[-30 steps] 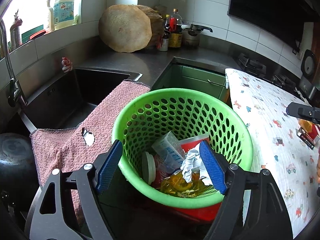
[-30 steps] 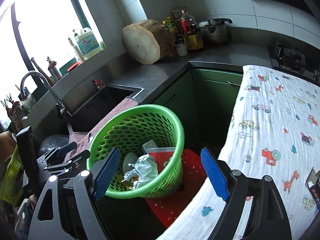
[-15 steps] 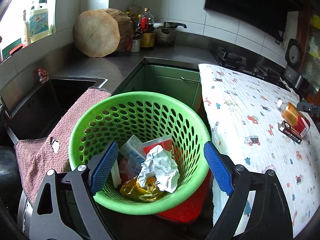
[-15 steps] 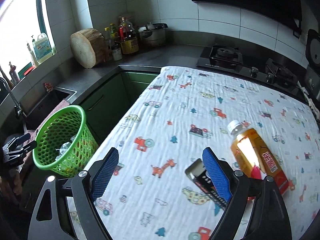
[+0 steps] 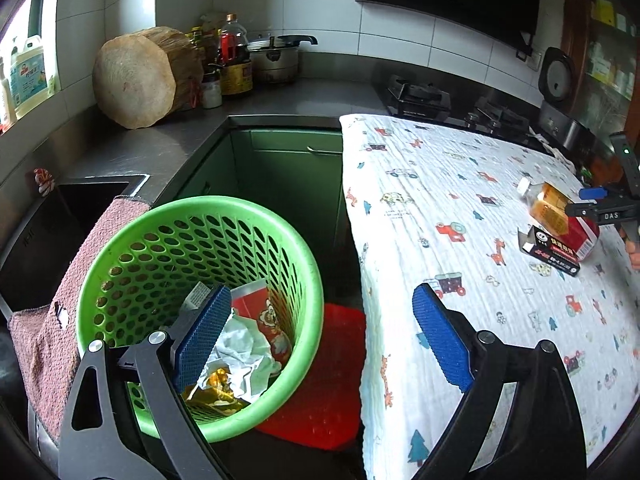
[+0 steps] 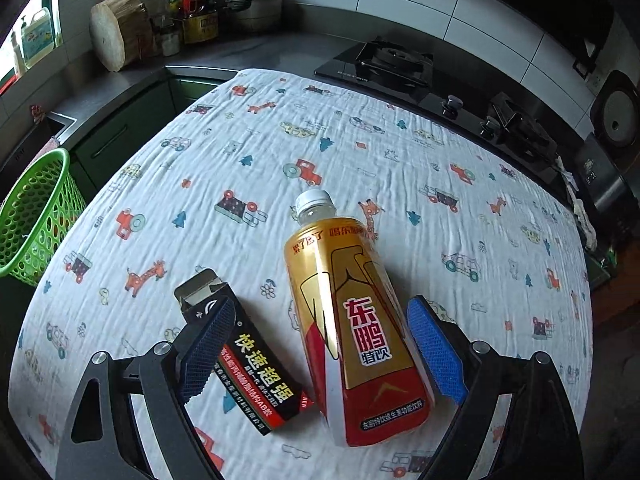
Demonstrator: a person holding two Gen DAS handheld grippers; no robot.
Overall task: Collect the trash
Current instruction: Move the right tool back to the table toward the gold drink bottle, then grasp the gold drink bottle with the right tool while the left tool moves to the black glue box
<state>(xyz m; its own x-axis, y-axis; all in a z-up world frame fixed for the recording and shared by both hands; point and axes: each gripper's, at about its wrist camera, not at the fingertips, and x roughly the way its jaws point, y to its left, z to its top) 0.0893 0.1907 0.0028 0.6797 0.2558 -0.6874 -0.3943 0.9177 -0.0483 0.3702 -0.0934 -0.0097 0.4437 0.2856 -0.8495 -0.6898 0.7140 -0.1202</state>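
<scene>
A green perforated basket stands left of the table and holds crumpled white paper, a red carton and a yellow wrapper. My left gripper hovers over the basket's right rim, its jaws opening with nothing between them. On the patterned tablecloth lie a gold-and-red drink bottle and a black box with an open flap. My right gripper points down over them, jaws opening; the bottle lies between its pads, untouched, and the left pad overlaps the box. The left wrist view shows the right gripper beside that bottle.
A sink with a pink towel over its edge lies left of the basket. A wooden block, bottles and a pot stand on the counter corner. A gas stove runs behind the table. A red stool sits beneath the basket.
The right gripper swept from above the basket across the table to the bottle and box. The left gripper swung right off the basket's middle toward the table edge, jaws spreading wider.
</scene>
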